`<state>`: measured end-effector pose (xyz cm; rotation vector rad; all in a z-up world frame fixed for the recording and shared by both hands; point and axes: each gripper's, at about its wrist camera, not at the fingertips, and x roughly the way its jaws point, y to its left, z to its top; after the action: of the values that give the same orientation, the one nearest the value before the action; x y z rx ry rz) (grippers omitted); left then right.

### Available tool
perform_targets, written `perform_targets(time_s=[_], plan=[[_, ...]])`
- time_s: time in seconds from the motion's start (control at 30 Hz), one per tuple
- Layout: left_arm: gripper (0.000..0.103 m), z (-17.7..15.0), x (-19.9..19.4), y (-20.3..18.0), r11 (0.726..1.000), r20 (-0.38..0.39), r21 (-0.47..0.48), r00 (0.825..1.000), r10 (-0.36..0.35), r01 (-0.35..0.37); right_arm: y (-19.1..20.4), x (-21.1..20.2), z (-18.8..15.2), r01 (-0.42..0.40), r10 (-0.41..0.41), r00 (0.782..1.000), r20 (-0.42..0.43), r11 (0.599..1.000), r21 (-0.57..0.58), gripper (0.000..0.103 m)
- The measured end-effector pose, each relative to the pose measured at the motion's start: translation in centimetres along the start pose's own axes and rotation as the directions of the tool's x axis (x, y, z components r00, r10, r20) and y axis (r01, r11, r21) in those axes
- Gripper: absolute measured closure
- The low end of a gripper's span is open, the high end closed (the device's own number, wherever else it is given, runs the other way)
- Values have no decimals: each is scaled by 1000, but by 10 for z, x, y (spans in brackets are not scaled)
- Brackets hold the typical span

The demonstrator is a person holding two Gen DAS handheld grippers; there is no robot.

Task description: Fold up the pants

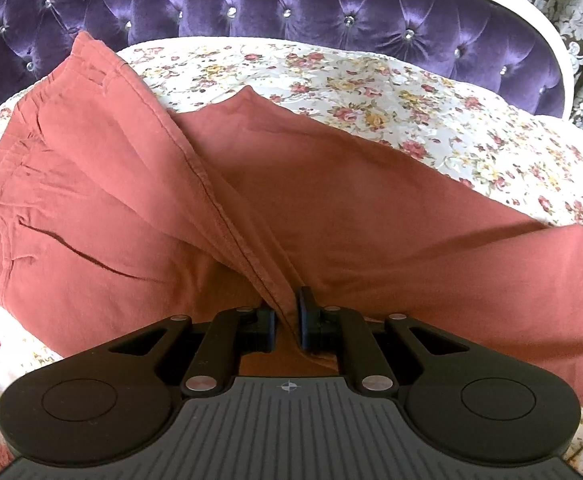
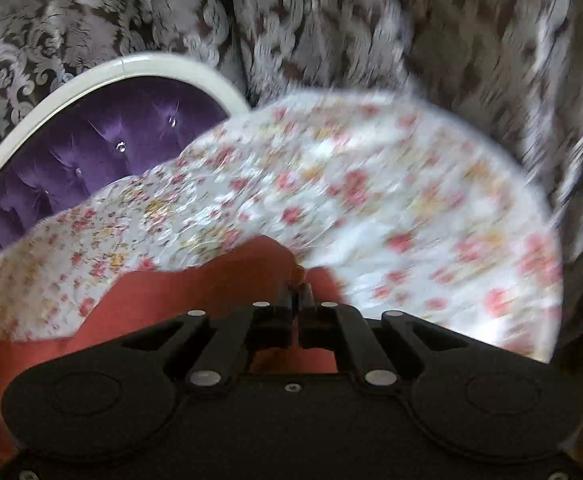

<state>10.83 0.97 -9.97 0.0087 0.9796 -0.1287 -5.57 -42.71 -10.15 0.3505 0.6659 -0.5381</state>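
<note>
your left gripper (image 1: 287, 322) pinches a raised seam fold of the pants (image 1: 251, 208), its two blue-padded fingers (image 1: 305, 320) drawn close together with only the cloth between them, at 6 o'clock in the left wrist view. the rust-red pants spread across the flowered bedspread (image 1: 391, 92), the gathered waistband lying at about 9 to 10 o'clock and one leg running off toward 3 o'clock. a stitched seam climbs from your fingers toward 11 o'clock, where the top layer is lifted and folded over the layer beneath. a dark pocket slit shows at 8 o'clock on the cloth. behind the bed, from 10 to 2 o'clock, stands the purple tufted headboard (image 1: 251, 4) with its shiny buttons and pale frame; a grey patterned curtain (image 1: 563, 20) hangs at 1 to 2 o'clock.

your right gripper (image 2: 297, 294) is pressed almost fully together on a peak of the same pants (image 2: 195, 292), the fabric bunched up just above the fingertips at the centre of the right wrist view. the red cloth trails away from there toward 8 o'clock. the bedspread (image 2: 371, 200) fills the middle of this view from 9 to 3 o'clock, heavily smeared by motion blur on the right half. the headboard (image 2: 91, 148) sits at 9 to 10 o'clock, and the curtain (image 2: 371, 20) covers the top from 10 to 3 o'clock, also blurred.
</note>
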Motion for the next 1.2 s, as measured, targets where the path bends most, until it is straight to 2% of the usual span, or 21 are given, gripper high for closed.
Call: perform_targets(time_s=[0.1,0.17,0.23,0.37,0.5,0.6,0.7,0.73,0.77,0.87,0.97,1.07,1.13,1.2], plan=[[91,-2,0,-1,1000,6,12,1000,1,-1,-14,15,-17,32,-33,990,-138,999,-6,96],[91,-3,-1,-1,1000,8,17,1000,0,-1,-18,25,-28,43,-47,980,-194,999,-27,96],[91,-2,-2,1,1000,5,11,1000,-5,5,-17,29,-33,49,-57,976,-211,998,-40,96],[91,-5,-7,1,1000,9,1,1000,-11,11,-19,19,-29,62,-70,983,-169,997,-52,97],[90,-11,-6,-1,1000,2,16,1000,4,-4,-21,39,-36,70,-85,963,-254,995,-66,97],[90,-11,-8,1,1000,5,21,1000,3,-3,-14,38,-34,80,-102,964,-247,992,-96,96],[90,-9,-14,5,1000,3,15,1000,-11,11,-14,30,-29,105,-120,964,-236,992,-77,87],[88,-9,-18,5,1000,7,23,1000,-9,9,-13,23,-27,118,-132,968,-212,990,-76,82],[80,-9,-24,6,999,19,36,1000,-1,0,-12,18,-26,132,-146,971,-189,988,-84,77],[75,-12,-43,7,997,57,74,998,2,-6,2,-3,-18,167,-180,978,-102,978,-124,70],[72,-13,-55,19,997,68,69,997,-28,23,23,-19,-10,106,-116,992,-57,982,-153,70],[72,-9,-60,37,999,88,46,996,-4,-1,59,-28,-8,3,-10,999,-36,978,-207,68],[73,-2,-59,58,999,98,20,994,39,-41,87,-30,-9,-90,85,996,-33,965,-246,66],[73,7,-55,81,996,99,-17,991,89,-88,124,-29,-12,-210,202,978,-58,934,-289,66]])
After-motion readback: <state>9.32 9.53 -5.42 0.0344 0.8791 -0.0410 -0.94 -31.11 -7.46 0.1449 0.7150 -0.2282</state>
